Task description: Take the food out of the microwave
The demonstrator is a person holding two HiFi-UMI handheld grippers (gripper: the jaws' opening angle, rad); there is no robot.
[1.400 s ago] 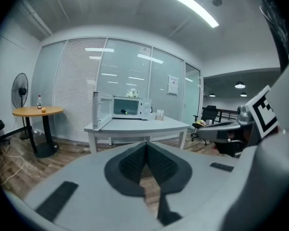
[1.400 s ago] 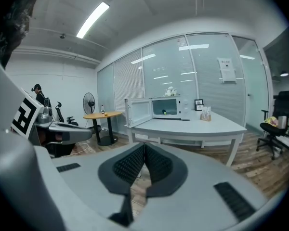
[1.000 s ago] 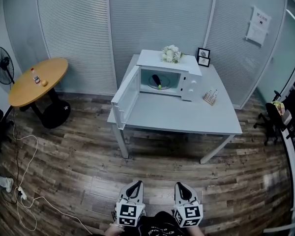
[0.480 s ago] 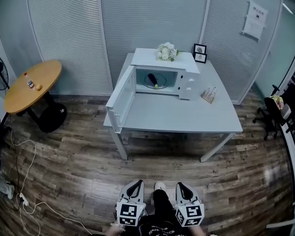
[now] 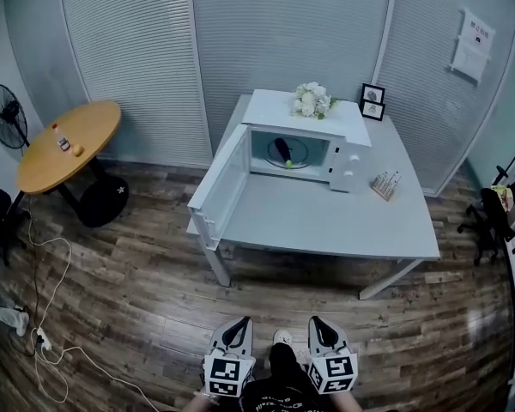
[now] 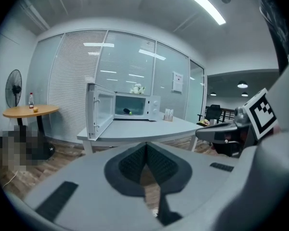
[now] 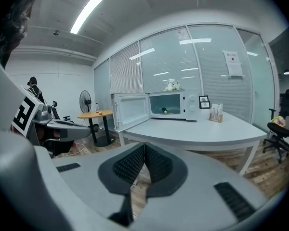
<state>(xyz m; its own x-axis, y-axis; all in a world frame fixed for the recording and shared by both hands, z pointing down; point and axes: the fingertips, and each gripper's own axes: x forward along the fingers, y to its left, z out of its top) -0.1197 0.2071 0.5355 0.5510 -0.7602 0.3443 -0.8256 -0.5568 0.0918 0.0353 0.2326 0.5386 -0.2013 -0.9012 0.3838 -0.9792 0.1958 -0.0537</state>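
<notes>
Wood-plank floor (image 5: 137,264) fills the near half of the head view, and glass partition walls with closed blinds (image 5: 137,50) run across the far side. White rectangular table (image 5: 343,221) stands mid-scene, slightly right. Round wooden table (image 5: 69,144) is at far left, well apart from it, with a small bottle (image 5: 60,136) on top. Black standing fan (image 5: 2,110) is at the far left edge. White microwave (image 5: 283,110) sits on the far part of the white table, its door (image 5: 219,187) swung fully open to the left and reaching the table's left edge. Left gripper (image 5: 238,320) and right gripper (image 5: 316,323) are side by side at the near edge over the floor, well short of the table and pointing toward it. The left gripper (image 6: 145,153) has its jaws closed together with nothing between them; same for the right gripper (image 7: 144,153), pads meeting and empty. White flower bunch (image 5: 311,99) sits on top of the microwave, with two small black photo frames (image 5: 372,101) just to its right at the table's far edge. Small holder (image 5: 384,184) stands on the table just right of the microwave. Food (image 5: 282,150), a dark elongated item, lies inside the microwave cavity on the turntable plate (image 5: 299,154), with a small green piece (image 5: 288,164) at its near end.
</notes>
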